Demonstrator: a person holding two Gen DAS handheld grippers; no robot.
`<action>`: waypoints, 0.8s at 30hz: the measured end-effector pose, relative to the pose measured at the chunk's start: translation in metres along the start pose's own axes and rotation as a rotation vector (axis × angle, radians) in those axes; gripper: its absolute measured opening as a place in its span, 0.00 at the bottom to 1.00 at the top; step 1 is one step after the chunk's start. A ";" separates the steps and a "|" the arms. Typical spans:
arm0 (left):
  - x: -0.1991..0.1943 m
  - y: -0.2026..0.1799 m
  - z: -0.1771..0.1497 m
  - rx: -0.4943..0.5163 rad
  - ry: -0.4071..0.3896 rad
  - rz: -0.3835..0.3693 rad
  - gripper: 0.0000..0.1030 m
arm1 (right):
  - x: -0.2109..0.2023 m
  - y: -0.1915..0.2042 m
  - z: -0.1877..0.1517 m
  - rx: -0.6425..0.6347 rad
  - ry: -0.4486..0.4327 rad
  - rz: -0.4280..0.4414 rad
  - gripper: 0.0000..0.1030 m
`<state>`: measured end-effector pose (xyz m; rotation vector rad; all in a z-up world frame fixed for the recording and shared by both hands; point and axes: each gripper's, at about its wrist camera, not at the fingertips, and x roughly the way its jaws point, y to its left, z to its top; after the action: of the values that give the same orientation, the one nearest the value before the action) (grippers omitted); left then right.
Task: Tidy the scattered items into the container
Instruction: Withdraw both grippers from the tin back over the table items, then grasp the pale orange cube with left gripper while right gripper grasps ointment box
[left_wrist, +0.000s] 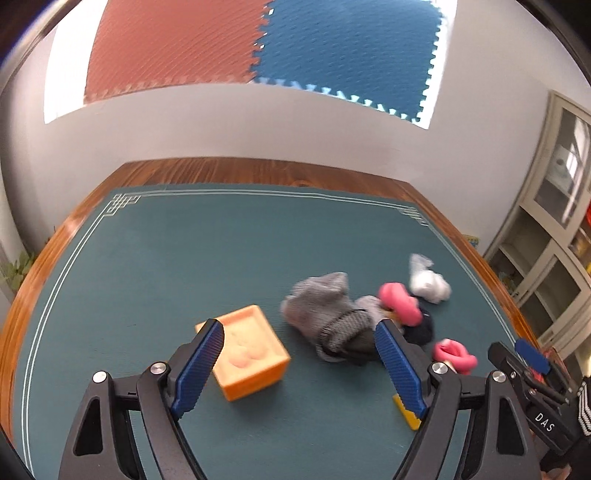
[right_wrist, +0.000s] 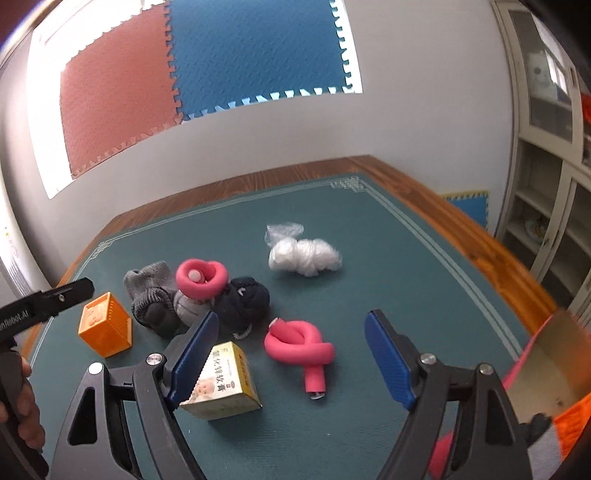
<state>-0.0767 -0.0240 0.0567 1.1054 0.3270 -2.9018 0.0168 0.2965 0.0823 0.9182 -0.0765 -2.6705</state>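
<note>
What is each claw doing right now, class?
Left claw: open, holding nothing.
Right claw: open, holding nothing.

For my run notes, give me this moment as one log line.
left gripper: open, empty, over orange box | right gripper: open, empty, near knotted pink roller | scattered items on green mat

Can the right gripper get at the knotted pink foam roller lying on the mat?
Probably yes: the right gripper is open, and the knotted pink foam roller lies apart from other items, nothing covering it.
</note>
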 end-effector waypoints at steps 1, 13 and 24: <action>0.003 0.004 0.000 -0.007 0.005 0.011 0.83 | 0.003 -0.001 -0.002 0.002 0.008 -0.002 0.82; 0.029 0.009 -0.011 0.000 0.070 0.082 0.85 | -0.006 0.011 -0.013 -0.037 -0.010 0.132 0.82; 0.051 0.018 -0.023 -0.018 0.117 0.137 0.86 | 0.006 0.045 -0.028 -0.179 0.050 0.143 0.82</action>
<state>-0.0982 -0.0336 0.0024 1.2453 0.2684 -2.7175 0.0421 0.2538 0.0636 0.8865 0.1036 -2.4753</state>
